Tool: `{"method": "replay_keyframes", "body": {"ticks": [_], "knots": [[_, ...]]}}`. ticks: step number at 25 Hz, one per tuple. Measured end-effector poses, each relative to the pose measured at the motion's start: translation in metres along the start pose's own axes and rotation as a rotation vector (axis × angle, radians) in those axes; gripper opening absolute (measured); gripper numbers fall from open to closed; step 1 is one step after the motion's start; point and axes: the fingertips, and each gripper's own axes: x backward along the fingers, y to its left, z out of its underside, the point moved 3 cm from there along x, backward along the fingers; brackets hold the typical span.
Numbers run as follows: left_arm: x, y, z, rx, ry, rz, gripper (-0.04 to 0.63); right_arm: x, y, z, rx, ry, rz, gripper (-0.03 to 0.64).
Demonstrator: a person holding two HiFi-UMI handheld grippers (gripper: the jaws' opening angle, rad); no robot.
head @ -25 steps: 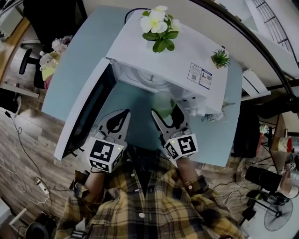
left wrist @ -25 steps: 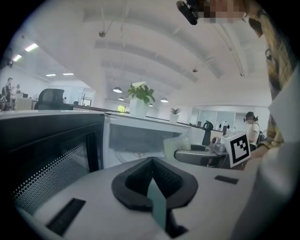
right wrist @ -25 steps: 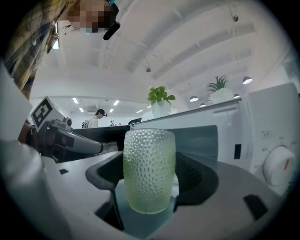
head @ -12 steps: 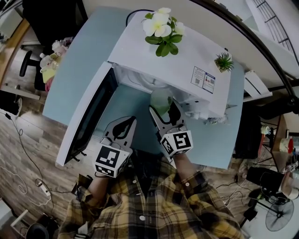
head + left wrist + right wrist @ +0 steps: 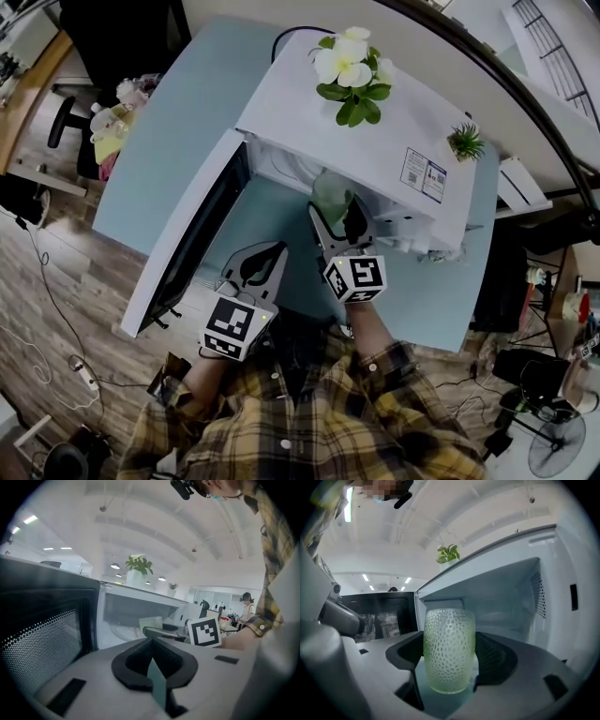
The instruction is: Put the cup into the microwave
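One blue table (image 5: 178,131), microwave (image 5: 300,122), plank floor (image 5: 56,300)

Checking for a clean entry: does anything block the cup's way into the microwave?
Nothing visible does. The door stands open at the left, and the microwave chamber ahead of the cup in the right hand-held gripper shows no object.

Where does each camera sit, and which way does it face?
Head view: on the person's head, looking steeply down at the open microwave; left tool, right tool, plaid sleeves show.
Left tool view: on the left tool, facing the microwave door; shut jaws and a sleeve show.
Right tool view: on the right tool, facing into the microwave; jaws grip the cup.
Shared: the plant on top, in all three.
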Motion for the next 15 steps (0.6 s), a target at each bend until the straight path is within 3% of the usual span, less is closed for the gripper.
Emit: {"method": "replay_keyframes", "body": {"ticks": [15], "knots": [[0.007,0.007,0.011,0.014,0.034,0.001,-0.011,-0.042,-0.012,-0.003,0.029,-0.058,0.044,0.341]]}}
